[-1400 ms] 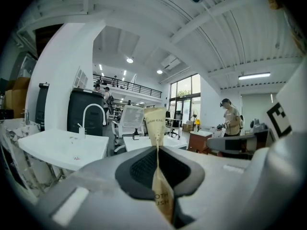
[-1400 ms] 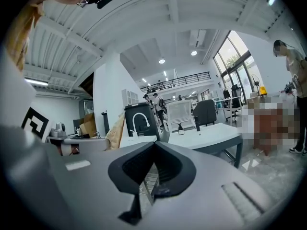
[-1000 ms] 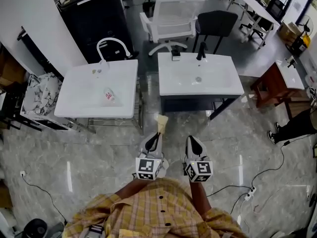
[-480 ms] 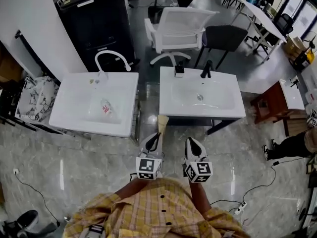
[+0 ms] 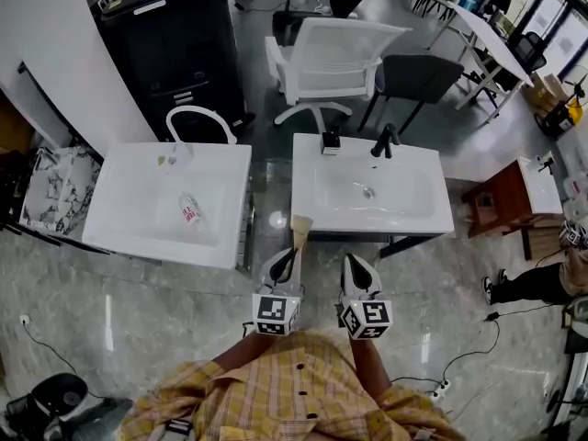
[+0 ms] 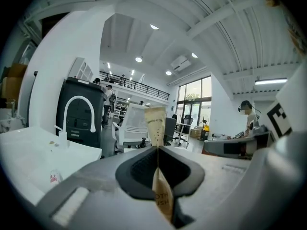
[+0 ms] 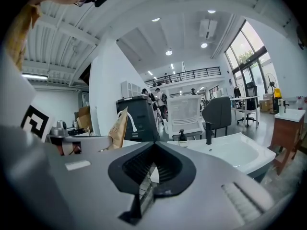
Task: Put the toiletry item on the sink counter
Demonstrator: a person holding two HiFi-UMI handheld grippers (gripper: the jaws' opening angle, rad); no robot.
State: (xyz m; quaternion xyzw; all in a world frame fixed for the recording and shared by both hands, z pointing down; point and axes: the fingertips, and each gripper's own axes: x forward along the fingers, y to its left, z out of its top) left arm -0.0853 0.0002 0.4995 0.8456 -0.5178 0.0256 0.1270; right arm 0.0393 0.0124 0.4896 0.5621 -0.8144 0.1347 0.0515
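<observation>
Jaws of the left gripper (image 6: 157,150) are clamped across the flat faces of the toothbrush packet (image 6: 155,123), which looks light, thin and easily creased.

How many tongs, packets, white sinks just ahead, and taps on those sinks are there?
Tongs: 2, left tongs and right tongs.
Packets: 1, the packet in the left tongs.
Sinks: 2, left sink and right sink.
Taps: 2, white tap and black tap.
Total: 7.
</observation>
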